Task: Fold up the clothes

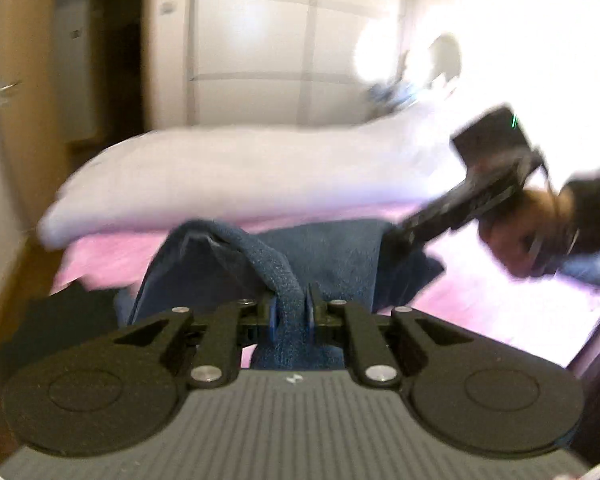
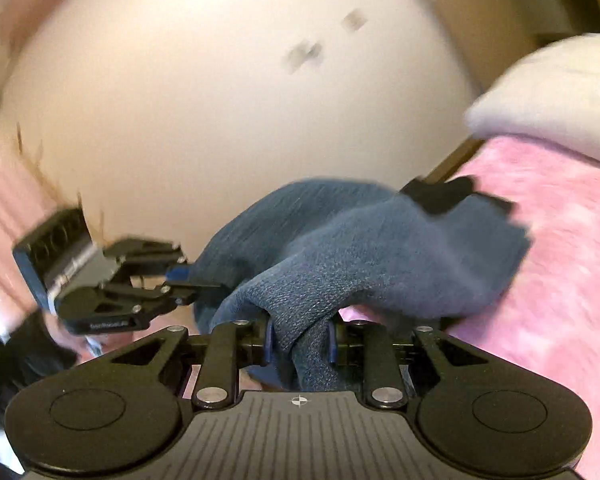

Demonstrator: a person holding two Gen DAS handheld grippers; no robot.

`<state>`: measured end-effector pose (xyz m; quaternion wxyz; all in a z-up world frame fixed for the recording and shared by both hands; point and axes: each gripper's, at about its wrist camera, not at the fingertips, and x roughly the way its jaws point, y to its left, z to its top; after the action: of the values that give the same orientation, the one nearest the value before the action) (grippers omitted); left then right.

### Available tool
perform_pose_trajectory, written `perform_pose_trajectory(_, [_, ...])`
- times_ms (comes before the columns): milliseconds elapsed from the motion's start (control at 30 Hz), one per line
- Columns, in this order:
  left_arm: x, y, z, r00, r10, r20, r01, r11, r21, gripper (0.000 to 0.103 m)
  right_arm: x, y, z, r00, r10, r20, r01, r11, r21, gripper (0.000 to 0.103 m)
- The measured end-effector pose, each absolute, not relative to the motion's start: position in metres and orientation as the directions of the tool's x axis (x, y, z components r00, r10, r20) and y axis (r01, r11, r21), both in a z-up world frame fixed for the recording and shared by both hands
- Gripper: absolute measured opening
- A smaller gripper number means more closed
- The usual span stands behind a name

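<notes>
Your left gripper [image 1: 291, 312] has its path straight ahead filled by the bunched blue garment [image 1: 328, 256] pinched between its pads, and behind that the white pillow [image 1: 228, 172] lies across the pink bed cover [image 1: 512, 280] like a low wall. To your right, the right gripper [image 1: 396, 236] and the hand [image 1: 516, 236] holding it block that side. Open bed cover lies to the right beyond them. From the right wrist view, the left gripper [image 2: 198, 284] crowds in close on the left; bare pink cover [image 2: 572, 280] spreads free to the right.
</notes>
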<state>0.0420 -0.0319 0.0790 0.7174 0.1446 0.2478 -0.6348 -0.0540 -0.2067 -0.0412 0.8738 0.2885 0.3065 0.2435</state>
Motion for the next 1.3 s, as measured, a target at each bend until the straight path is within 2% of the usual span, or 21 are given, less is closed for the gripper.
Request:
perform_pose_trajectory(133, [-0.014, -0.106, 0.086, -0.078, -0.876, -0.475, 0.974, 0.035, -0.224, 0.01, -0.166, -0.296, -0.01, 0.78, 0.496, -0.381, -0.143, 0.734, 0.664, 0.023])
perform_pose_trajectory(267, [-0.055, -0.177, 0.062, -0.192, -0.872, -0.451, 0.927, -0.011, -0.374, 0.01, -0.23, -0.366, 0.024, 0.806, 0.321, -0.497, -0.004, 0.843, 0.539, 0.023])
perform_pose_trajectory(300, [-0.067, -0.193, 0.05, -0.206, -0.861, -0.465, 0.916, -0.003, -0.4, 0.011, -0.237, -0.381, 0.029, 0.799, 0.272, -0.536, 0.032, 0.871, 0.49, 0.023])
perform_pose_trajectory(400, [-0.088, -0.237, 0.0, -0.253, -0.772, -0.583, 0.9, 0.033, -0.434, 0.012, -0.235, -0.407, 0.013, 0.743, 0.153, -0.651, 0.108, 0.933, 0.342, 0.025])
perform_pose_trajectory(433, [-0.095, -0.251, -0.016, -0.269, -0.738, -0.619, 0.895, 0.046, -0.444, 0.014, -0.232, -0.413, 0.001, 0.718, 0.113, -0.686, 0.123, 0.951, 0.285, 0.031])
perform_pose_trajectory(467, [-0.102, -0.265, -0.033, -0.285, -0.703, -0.652, 0.89, 0.06, -0.453, 0.014, -0.229, -0.418, -0.016, 0.688, 0.08, -0.721, 0.145, 0.959, 0.244, 0.041])
perform_pose_trajectory(500, [-0.098, -0.265, -0.043, -0.28, -0.688, -0.669, 0.894, 0.066, -0.443, 0.015, -0.232, -0.419, -0.033, 0.666, 0.029, -0.745, 0.189, 0.96, 0.206, 0.045])
perform_pose_trajectory(533, [-0.093, -0.266, -0.053, -0.275, -0.673, -0.686, 0.899, 0.073, -0.432, 0.015, -0.242, -0.421, -0.045, 0.67, -0.025, -0.742, 0.235, 0.955, 0.18, 0.054])
perform_pose_trajectory(567, [-0.089, -0.267, -0.063, -0.27, -0.658, -0.703, 0.903, 0.079, -0.421, 0.019, -0.252, -0.423, -0.058, 0.671, -0.079, -0.737, 0.281, 0.947, 0.154, 0.064])
perform_pose_trajectory(600, [-0.085, -0.267, -0.073, -0.264, -0.643, -0.719, 0.908, 0.086, -0.41, 0.022, -0.266, -0.426, -0.071, 0.67, -0.119, -0.733, 0.334, 0.93, 0.154, 0.068])
perform_pose_trajectory(667, [-0.076, -0.268, -0.093, -0.253, -0.611, -0.75, 0.917, 0.097, -0.388, 0.048, -0.309, -0.438, -0.098, 0.664, -0.144, -0.733, 0.466, 0.847, 0.255, 0.08])
perform_pose_trajectory(767, [-0.064, -0.275, -0.121, -0.22, -0.568, -0.793, 0.943, 0.084, -0.322, 0.063, -0.349, -0.432, -0.132, 0.594, -0.187, -0.782, 0.611, 0.738, 0.287, 0.081])
perform_pose_trajectory(900, [-0.05, -0.312, -0.169, -0.183, -0.515, -0.837, 0.979, -0.019, -0.202, 0.067, -0.369, -0.409, -0.178, 0.474, -0.227, -0.851, 0.724, 0.651, 0.23, 0.082])
perform_pose_trajectory(967, [-0.047, -0.331, -0.197, -0.146, -0.501, -0.853, 0.989, -0.083, -0.12, 0.067, -0.351, -0.39, -0.197, 0.451, -0.236, -0.861, 0.714, 0.675, 0.189, 0.085])
perform_pose_trajectory(1033, [-0.057, -0.346, -0.216, -0.132, -0.511, -0.849, 0.98, -0.198, -0.032, 0.067, -0.32, -0.365, -0.228, 0.413, -0.261, -0.872, 0.656, 0.75, 0.086, 0.087])
perform_pose_trajectory(1100, [-0.058, -0.36, -0.237, -0.164, -0.495, -0.853, 0.959, -0.283, -0.021, 0.068, -0.285, -0.335, -0.262, 0.366, -0.312, -0.877, 0.516, 0.852, -0.088, 0.088])
perform_pose_trajectory(1167, [-0.055, -0.373, -0.255, -0.172, -0.494, -0.852, 0.946, -0.325, -0.003, 0.068, -0.261, -0.314, -0.287, 0.366, -0.348, -0.863, 0.377, 0.903, -0.204, 0.088])
perform_pose_trajectory(1233, [-0.053, -0.369, -0.258, -0.18, -0.484, -0.856, 0.954, -0.299, -0.031, 0.068, -0.244, -0.305, -0.317, 0.343, -0.38, -0.859, 0.27, 0.916, -0.297, 0.088])
perform_pose_trajectory(1300, [-0.052, -0.365, -0.261, -0.189, -0.474, -0.86, 0.96, -0.273, -0.06, 0.07, -0.237, -0.307, -0.337, 0.339, -0.372, -0.864, 0.195, 0.926, -0.322, 0.088])
